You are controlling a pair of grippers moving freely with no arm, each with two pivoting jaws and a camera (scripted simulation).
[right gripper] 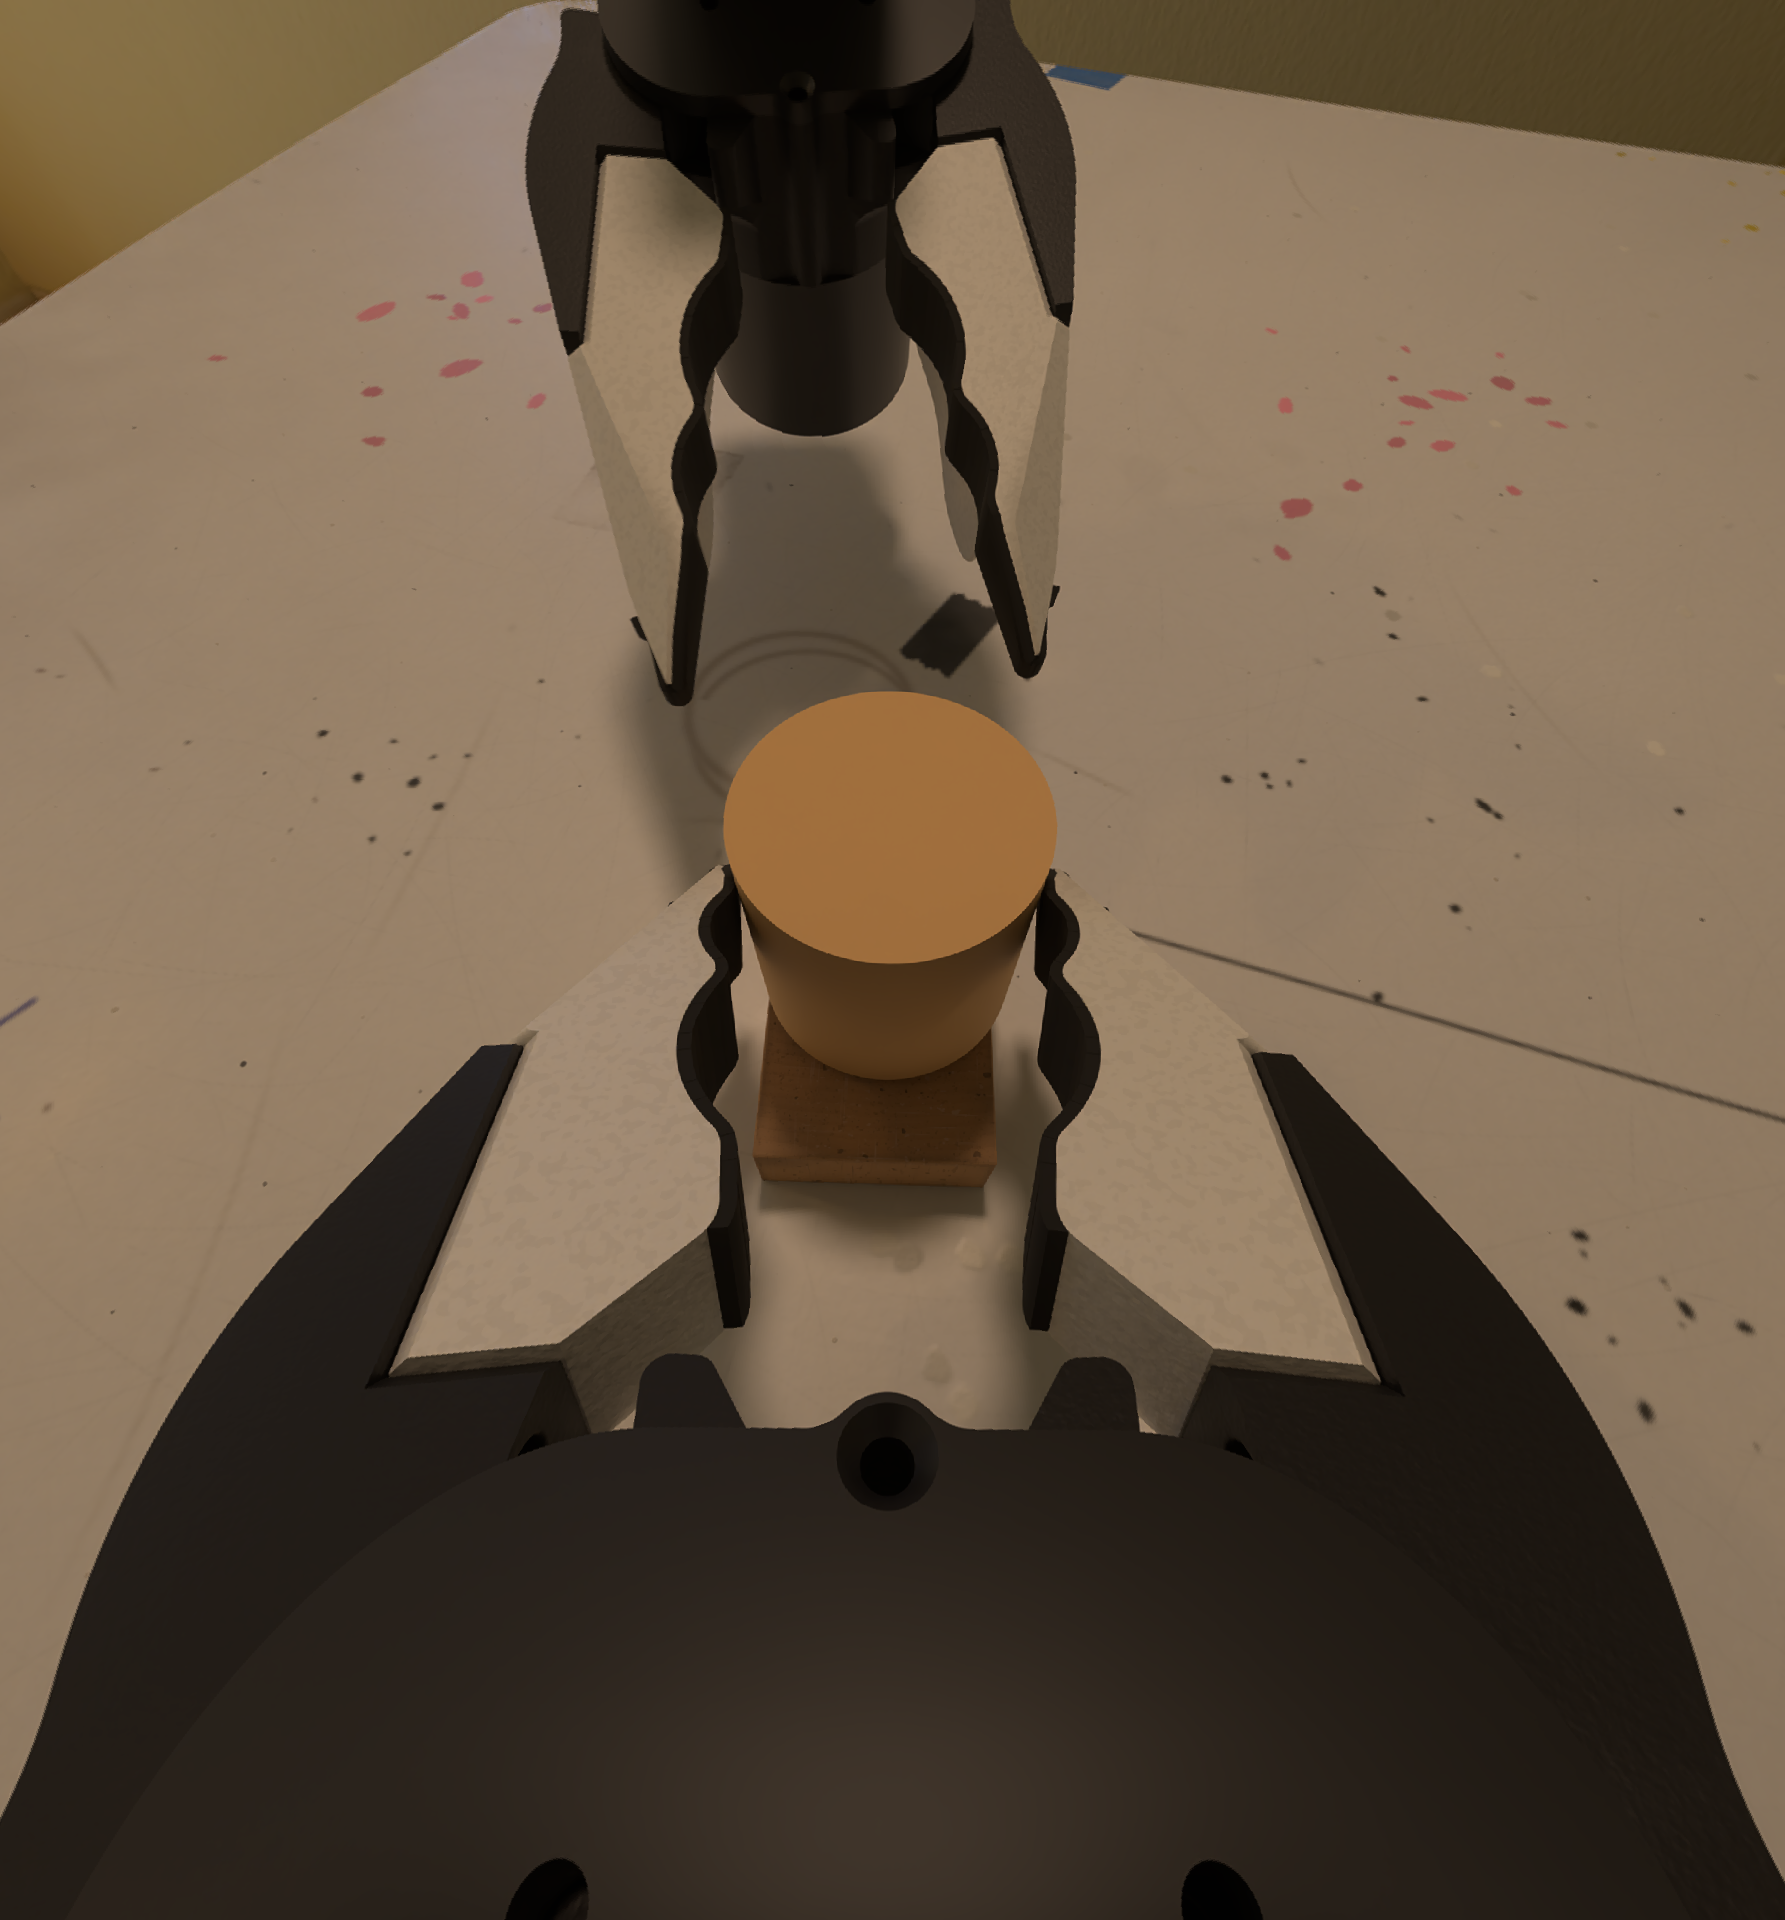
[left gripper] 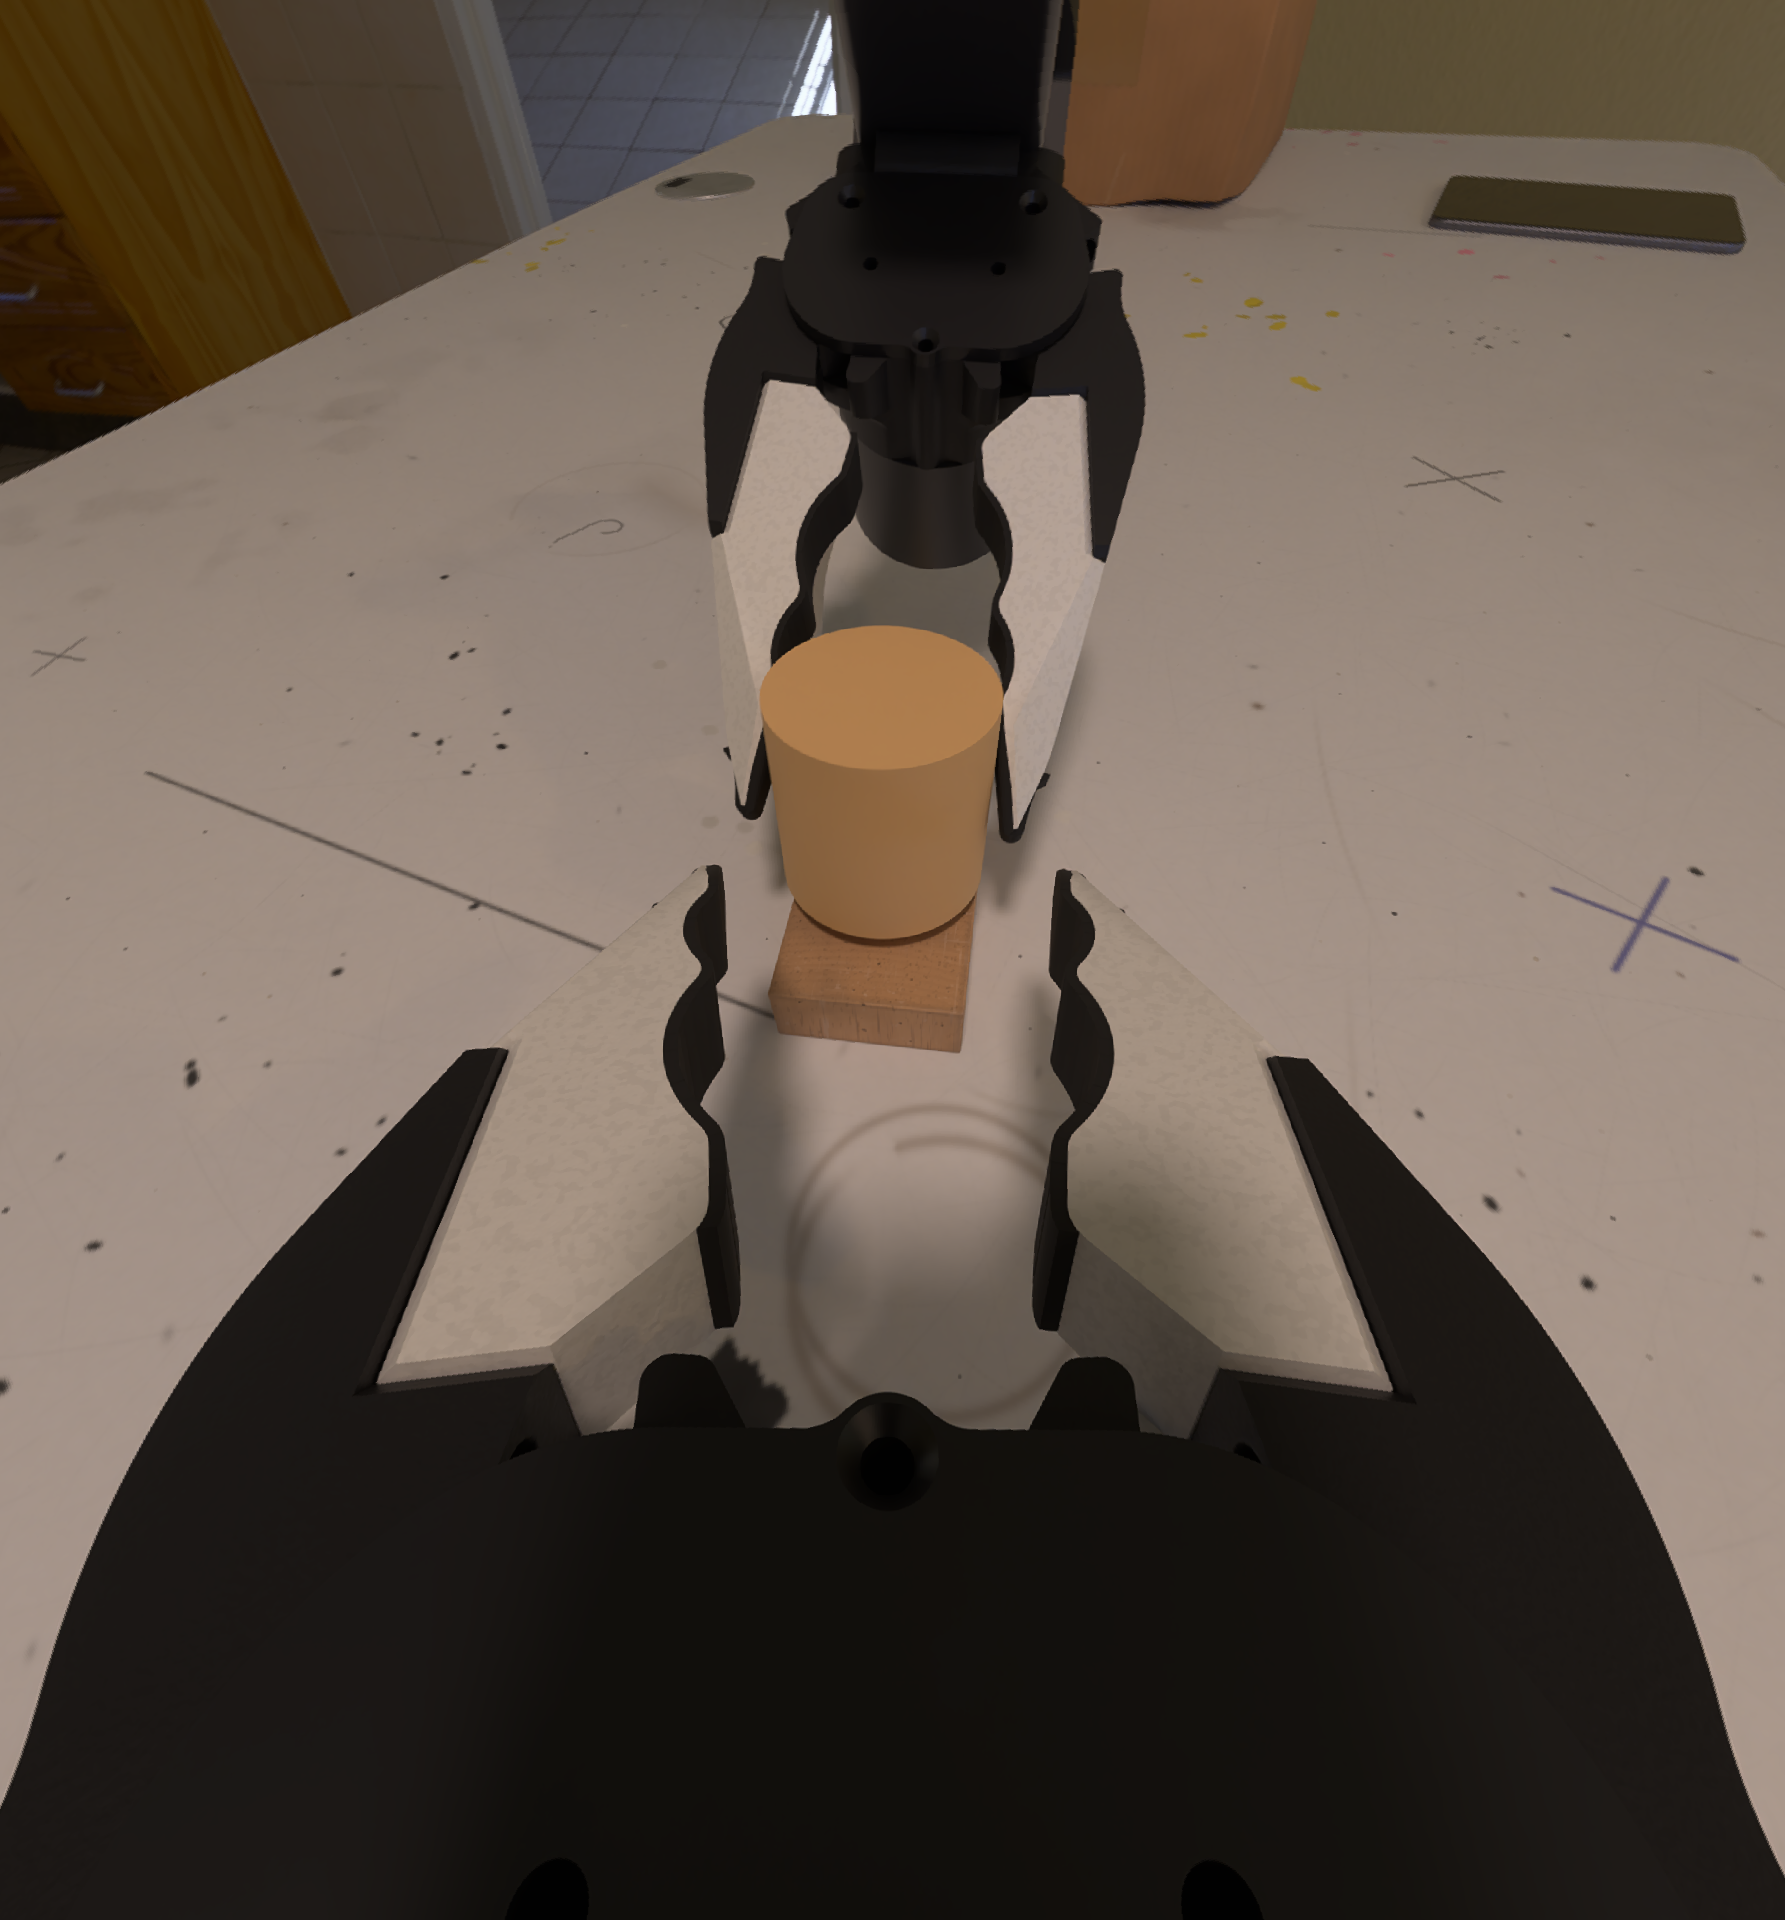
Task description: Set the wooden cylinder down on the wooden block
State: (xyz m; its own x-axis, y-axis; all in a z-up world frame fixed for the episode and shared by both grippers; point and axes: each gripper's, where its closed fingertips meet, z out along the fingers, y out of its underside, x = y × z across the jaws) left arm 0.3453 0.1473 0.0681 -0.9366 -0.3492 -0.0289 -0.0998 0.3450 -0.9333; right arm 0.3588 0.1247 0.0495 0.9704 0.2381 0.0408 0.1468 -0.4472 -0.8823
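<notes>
A tan wooden cylinder stands upright on a small square wooden block on the paint-speckled table. In the right wrist view the cylinder covers most of the block. My right gripper is shut on the cylinder, its fingertips touching both sides near the top. It shows from the front in the left wrist view. My left gripper is open and empty, just short of the block, facing the right gripper. It also shows in the right wrist view.
A dark flat slab lies at the far right of the table. A tan object stands at the back edge. A wooden drawer cabinet stands beyond the table's left edge.
</notes>
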